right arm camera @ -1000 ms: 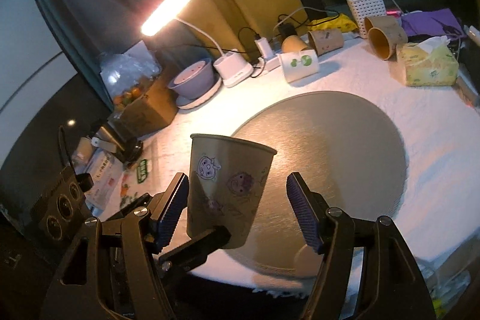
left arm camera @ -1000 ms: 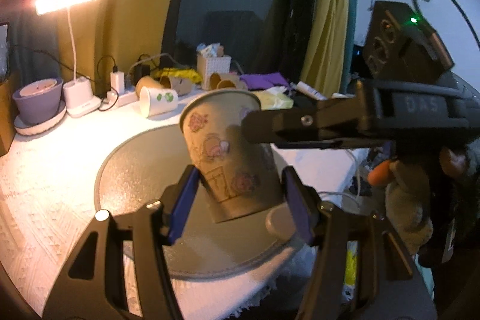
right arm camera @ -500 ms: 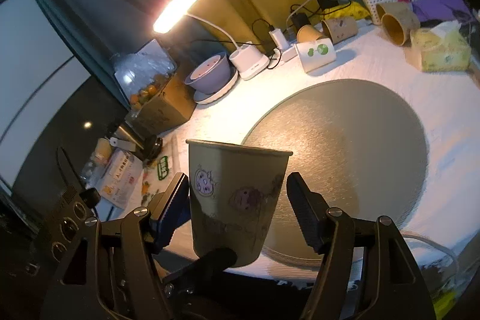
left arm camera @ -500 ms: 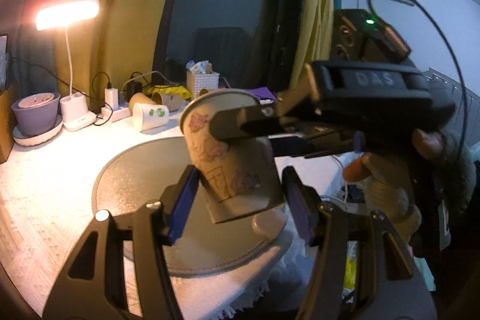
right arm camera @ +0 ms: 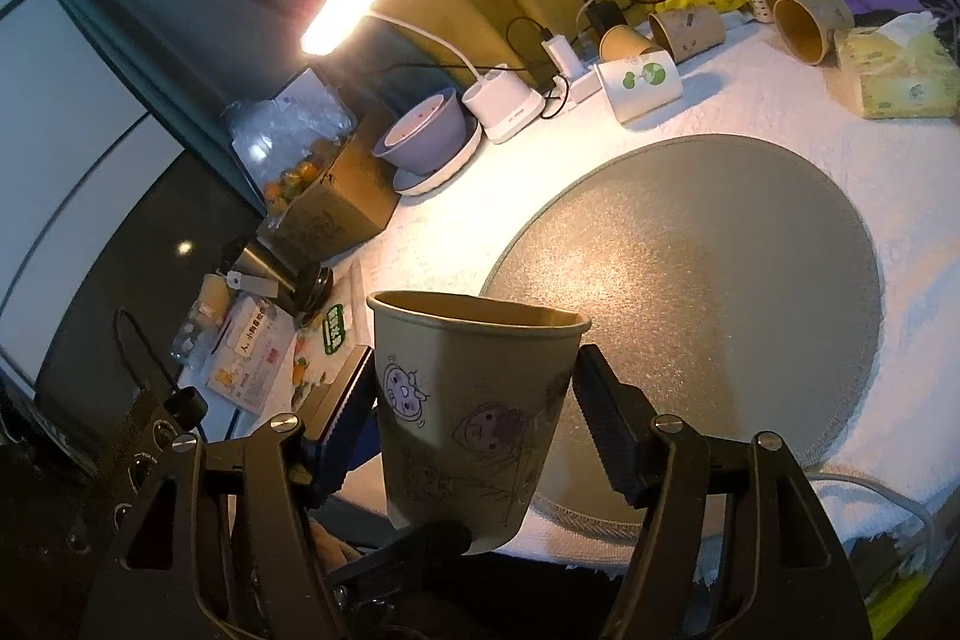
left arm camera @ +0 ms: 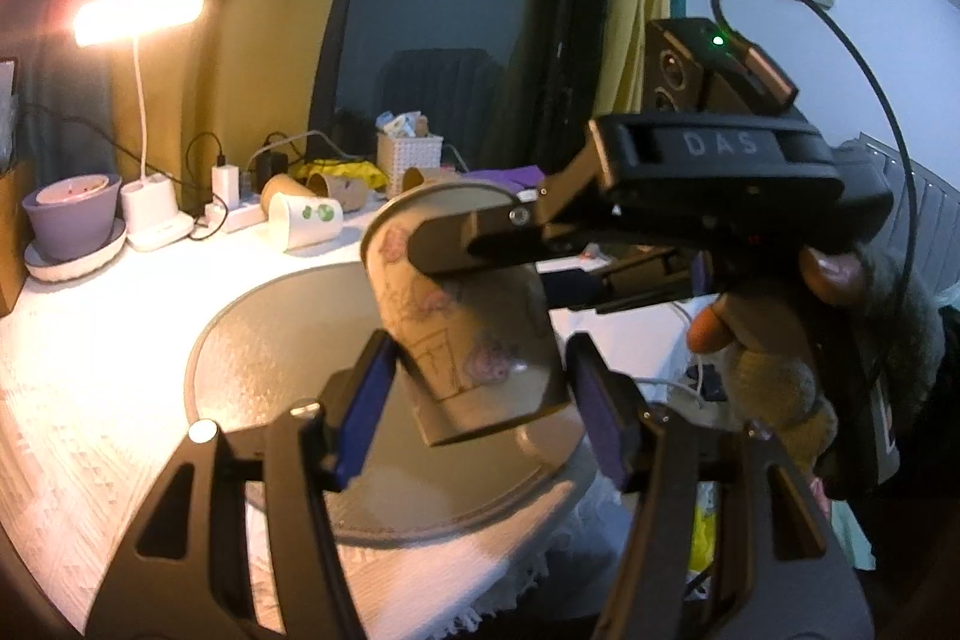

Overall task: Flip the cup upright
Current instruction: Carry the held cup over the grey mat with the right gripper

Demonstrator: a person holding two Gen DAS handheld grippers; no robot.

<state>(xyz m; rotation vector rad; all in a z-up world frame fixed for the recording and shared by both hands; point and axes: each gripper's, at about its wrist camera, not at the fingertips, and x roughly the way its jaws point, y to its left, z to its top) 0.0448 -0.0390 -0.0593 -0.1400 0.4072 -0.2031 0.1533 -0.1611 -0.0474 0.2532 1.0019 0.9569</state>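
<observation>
Paper cup: tan cup with purple cartoon drawings, mouth up and only slightly tilted, held in the air above the near edge of the round mat; low centre of the right wrist frame, centre of the left wrist frame.
Right gripper: the right gripper stands with its jaws on either side of the cup wall; in the left wrist view its dark finger lies across the cup's upper wall just under the rim. The left pad looks pressed to the cup, the right pad sits at the cup's edge; it appears to be clamped on the cup.
Left gripper: the left gripper has its blue pads spread wide on both sides of the cup's base, with a gap showing on each side, so it is released. One of its dark fingers shows under the cup base at the bottom of the right wrist frame.
Mat: grey round mat on a white textured cloth, right half of the right wrist frame.
Background, upper part of both frames: lit desk lamp, purple bowl on a saucer, a white cup lying on its side, more brown cups beside it, a tissue pack at the right edge.
</observation>
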